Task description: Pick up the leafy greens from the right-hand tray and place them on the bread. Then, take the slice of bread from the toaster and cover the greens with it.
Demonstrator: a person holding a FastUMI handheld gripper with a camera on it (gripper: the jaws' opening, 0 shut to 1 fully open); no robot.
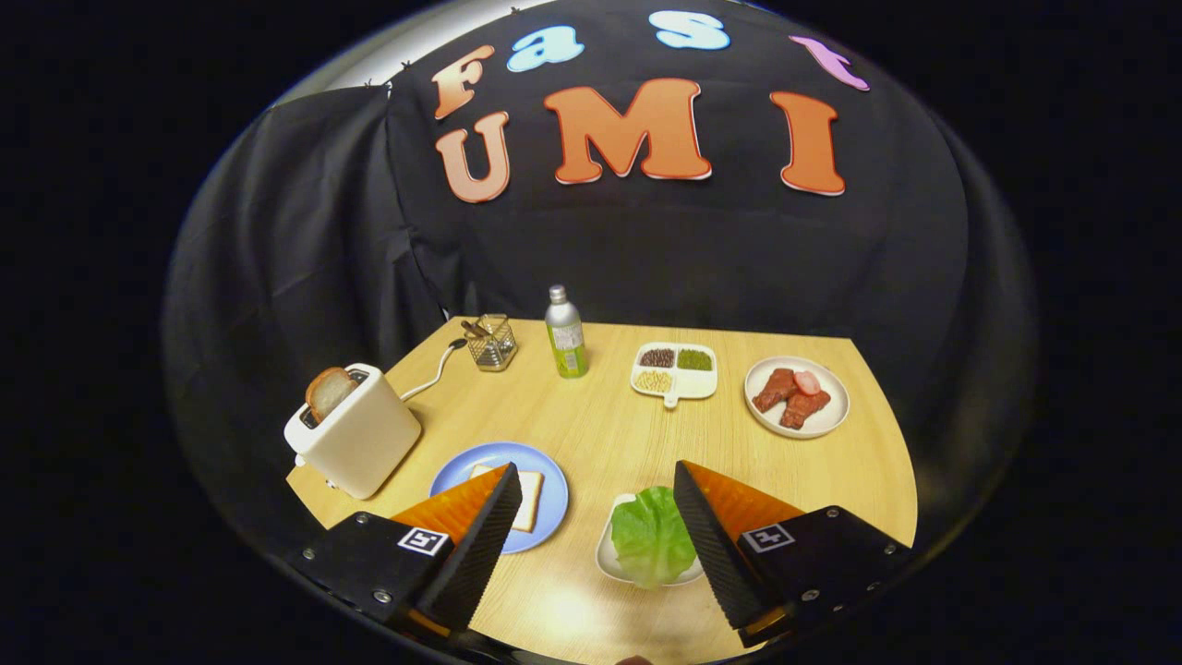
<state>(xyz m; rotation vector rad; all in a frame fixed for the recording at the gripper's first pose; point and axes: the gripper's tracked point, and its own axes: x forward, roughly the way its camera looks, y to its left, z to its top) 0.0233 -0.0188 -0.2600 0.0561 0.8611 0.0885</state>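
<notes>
1. Gripper: held above the near edge of the wooden table, fingers spread wide with nothing between the pads. Left finger overlaps the blue plate; right finger overlaps the right rim of the small tray. Judged a start-of-reach posture, wide enough to take the leaf.
2. Leafy greens: one crinkled green leaf lying in a small white tray, just inside the right finger and untouched. It overhangs the tray's near rim, which should give the pads an edge to pinch.
3. Blue plate: holds one bread slice lying flat, top bare; likely the base awaiting the greens, set just left of the tray for a short carry.
4. Toaster: white, at the table's left edge, cord trailing behind. Second slice of bread stands upright in the slot, top well proud, so it is grippable from above.
5. Divided dish: three compartments holding dark, green and pale grains or beans.
6. White plate: reddish meat pieces and one pink round slice.
7. Bottle: upright, capped, at the rear.
8. Wire basket: contents too small to tell.
</notes>
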